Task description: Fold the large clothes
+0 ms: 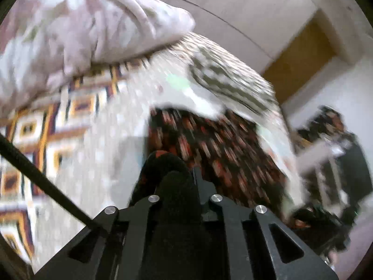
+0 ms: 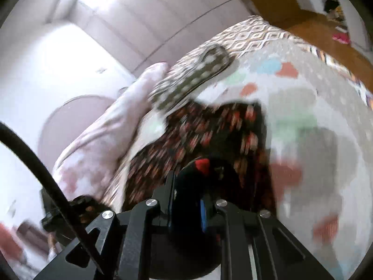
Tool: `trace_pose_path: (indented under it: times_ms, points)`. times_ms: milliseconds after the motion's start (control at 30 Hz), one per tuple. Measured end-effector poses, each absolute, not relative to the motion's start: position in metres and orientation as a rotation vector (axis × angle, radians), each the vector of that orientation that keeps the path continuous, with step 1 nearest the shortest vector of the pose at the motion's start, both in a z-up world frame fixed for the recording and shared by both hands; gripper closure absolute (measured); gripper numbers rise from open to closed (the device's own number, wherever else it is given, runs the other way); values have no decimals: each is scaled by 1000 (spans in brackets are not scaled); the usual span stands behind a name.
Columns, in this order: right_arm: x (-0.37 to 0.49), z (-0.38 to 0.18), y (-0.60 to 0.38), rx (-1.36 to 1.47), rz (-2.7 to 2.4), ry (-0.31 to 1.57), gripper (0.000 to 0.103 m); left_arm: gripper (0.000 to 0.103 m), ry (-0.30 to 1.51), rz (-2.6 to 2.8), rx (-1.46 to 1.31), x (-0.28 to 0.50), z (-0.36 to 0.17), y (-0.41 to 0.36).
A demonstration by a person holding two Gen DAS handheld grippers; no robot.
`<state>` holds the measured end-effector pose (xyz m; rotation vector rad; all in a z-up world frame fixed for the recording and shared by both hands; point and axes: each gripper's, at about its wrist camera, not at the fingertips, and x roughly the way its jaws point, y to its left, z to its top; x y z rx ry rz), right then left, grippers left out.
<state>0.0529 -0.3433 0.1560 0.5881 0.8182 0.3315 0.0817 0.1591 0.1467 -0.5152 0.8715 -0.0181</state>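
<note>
Left wrist view is showing the left gripper clamping the dark floral garment, which is hanging over the bed; the right gripper is pinching another edge. Uneven pulling could be slipping the fabric free.

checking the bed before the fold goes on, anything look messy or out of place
Mostly normal: both grippers are shut on the dark patterned garment. The one untidy thing is a pink blanket heaped in a crumpled mound at the bed's edge. Motion blur hides finer detail.
</note>
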Motion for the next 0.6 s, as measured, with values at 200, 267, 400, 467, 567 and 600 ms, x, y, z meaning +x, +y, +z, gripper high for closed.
trace_pose_path:
  times_ms: [200, 267, 400, 467, 567, 600]
  points:
    - [171, 110, -343, 575, 73, 940, 67, 83, 975, 88, -430, 185, 114, 154]
    - [194, 96, -342, 572, 66, 991, 66, 78, 979, 63, -474, 192, 107, 159]
    - [202, 87, -352, 614, 137, 982, 49, 72, 963, -16, -606, 195, 98, 174]
    - [203, 80, -368, 761, 178, 964, 49, 70, 957, -47, -678, 194, 98, 182]
    - [204, 71, -391, 1038, 220, 924, 44, 67, 932, -93, -787, 192, 102, 193]
    - [202, 69, -397, 1109, 230, 905, 44, 67, 921, -115, -823, 191, 105, 196]
